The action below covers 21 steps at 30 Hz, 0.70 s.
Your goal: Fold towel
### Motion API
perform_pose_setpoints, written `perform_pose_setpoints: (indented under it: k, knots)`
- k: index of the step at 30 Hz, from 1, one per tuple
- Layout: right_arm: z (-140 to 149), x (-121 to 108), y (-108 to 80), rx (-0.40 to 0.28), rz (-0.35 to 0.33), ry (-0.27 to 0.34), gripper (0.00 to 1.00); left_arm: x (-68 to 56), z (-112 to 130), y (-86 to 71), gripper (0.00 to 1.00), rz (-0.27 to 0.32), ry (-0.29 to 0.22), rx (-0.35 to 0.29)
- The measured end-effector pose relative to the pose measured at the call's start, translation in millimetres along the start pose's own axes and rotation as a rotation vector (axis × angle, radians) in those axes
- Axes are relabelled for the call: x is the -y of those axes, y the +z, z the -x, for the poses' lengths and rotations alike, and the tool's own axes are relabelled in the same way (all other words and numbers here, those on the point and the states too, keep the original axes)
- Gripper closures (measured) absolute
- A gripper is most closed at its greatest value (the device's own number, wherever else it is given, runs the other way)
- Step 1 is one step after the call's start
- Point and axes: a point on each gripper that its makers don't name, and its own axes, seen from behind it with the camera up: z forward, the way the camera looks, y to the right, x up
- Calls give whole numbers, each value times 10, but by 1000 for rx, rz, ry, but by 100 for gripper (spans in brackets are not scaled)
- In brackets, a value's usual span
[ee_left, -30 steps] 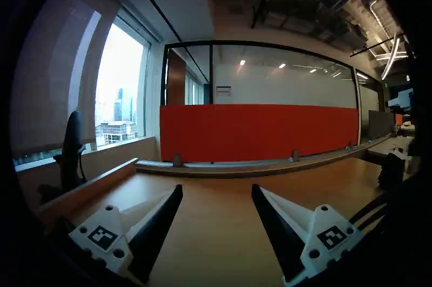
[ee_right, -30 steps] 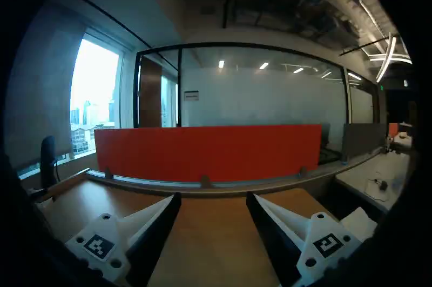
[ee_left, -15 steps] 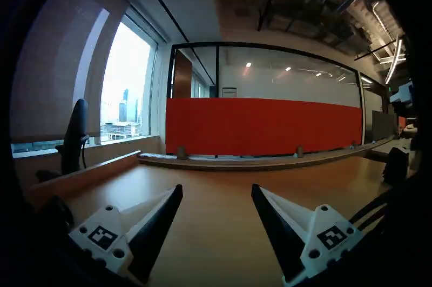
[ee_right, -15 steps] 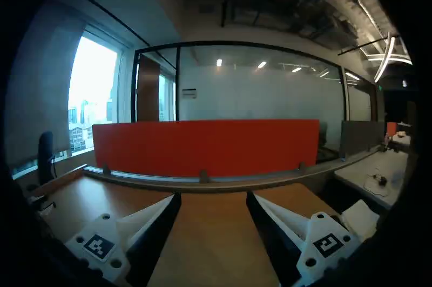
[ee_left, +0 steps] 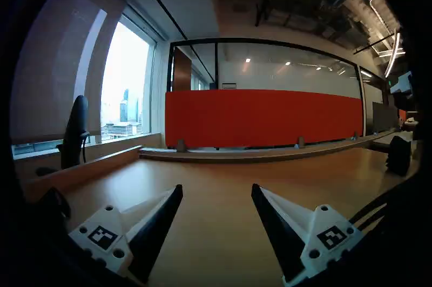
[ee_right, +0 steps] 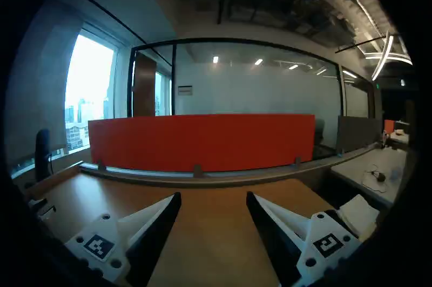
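Standing spread wide and empty, the left gripper (ee_left: 216, 186) and right gripper (ee_right: 213, 194) hover low over a wooden desk (ee_left: 216, 171), a white folded cloth (ee_right: 359, 213), possibly the towel, lying just right of the right gripper, a red partition (ee_left: 259, 117) beyond.

Lower right of your right gripper view, one finger of the right gripper (ee_right: 214, 196) hides part of a white folded thing (ee_right: 360, 212). That corded item (ee_right: 376, 175) on the white desk (ee_right: 353, 168) is too small to name. In your left gripper view, the right edge clips a dark object (ee_left: 399, 154).
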Motion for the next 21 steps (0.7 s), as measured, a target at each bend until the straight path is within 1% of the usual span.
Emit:
perform_pose_setpoints:
  k: [5,21]
  knots:
    - [24,-28,-13,2,2,-1,7,-14,37,1,6,1,-1,0]
    - [131,-57,-36,13,3,2,7,-14,34,-14,6,1,2,0]
